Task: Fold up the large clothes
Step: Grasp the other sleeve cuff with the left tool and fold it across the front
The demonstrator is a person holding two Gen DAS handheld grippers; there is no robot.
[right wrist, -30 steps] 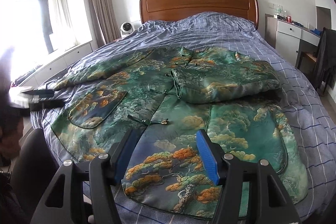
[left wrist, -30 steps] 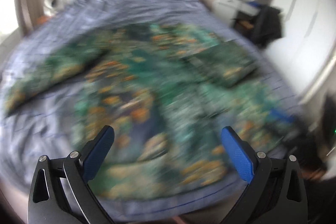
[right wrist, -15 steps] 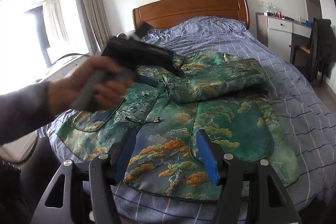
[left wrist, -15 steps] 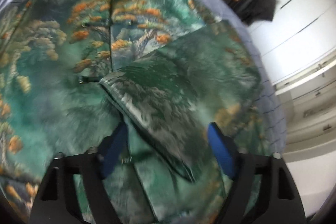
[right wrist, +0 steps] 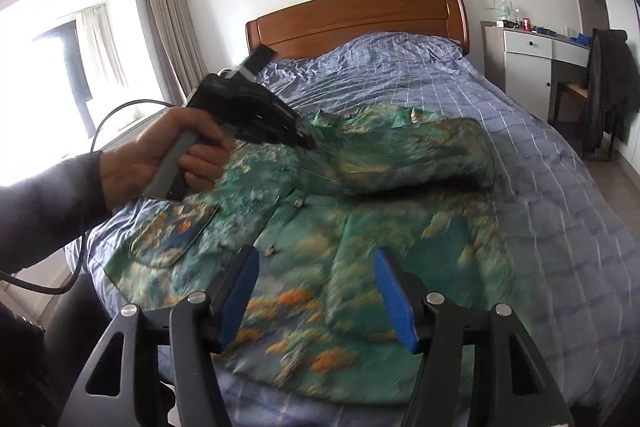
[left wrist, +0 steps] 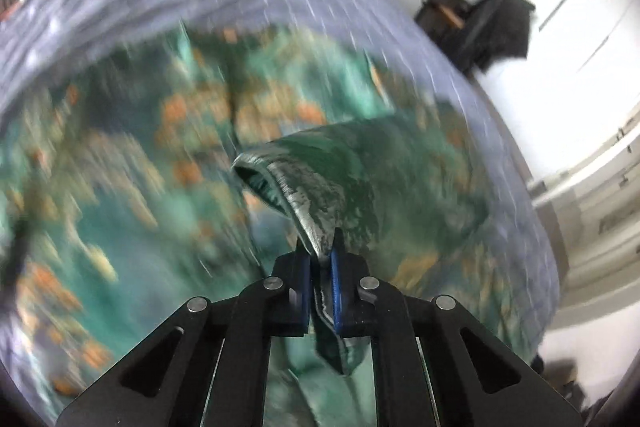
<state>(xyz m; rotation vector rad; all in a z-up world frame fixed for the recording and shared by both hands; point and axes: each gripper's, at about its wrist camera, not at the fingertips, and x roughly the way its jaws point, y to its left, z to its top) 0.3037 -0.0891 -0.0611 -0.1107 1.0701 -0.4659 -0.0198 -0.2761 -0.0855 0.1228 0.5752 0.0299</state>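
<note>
garment: large green jacket [right wrist: 360, 227] with orange and teal landscape print, spread front-up over the bed [right wrist: 540, 155], hem toward the near edge
sleeve: right-side sleeve [right wrist: 400, 155] lies folded across the chest; its cuff end is lifted off the body of the garment
left claw [left wrist: 320, 267]: blue pads pinched tight on the sleeve cuff [left wrist: 304, 203], fabric bunched between them and hanging out behind the pads
left claw vs earlier: a second ago wide apart over the bed with nothing in it, half a second ago narrower and straddling the cuff, now clamped on it
left hand [right wrist: 160, 163]: seen from right wrist view, grey-sleeved arm reaches in from the window side, fist around the grey handle, claw tip at the cuff near the jacket's middle
left hand vs earlier: a second ago off at the left bed edge, now over the garment
right claw [right wrist: 316, 291]: medium gap, nothing between the pads, hovering over the hem; gap same as a second ago
pocket flap [right wrist: 176, 227]: flat on the left front panel
blur: both views smeared, fine print detail cannot be told
background: wooden headboard [right wrist: 352, 15], white table [right wrist: 532, 47] with dark coat [right wrist: 608, 87] on a chair
</note>
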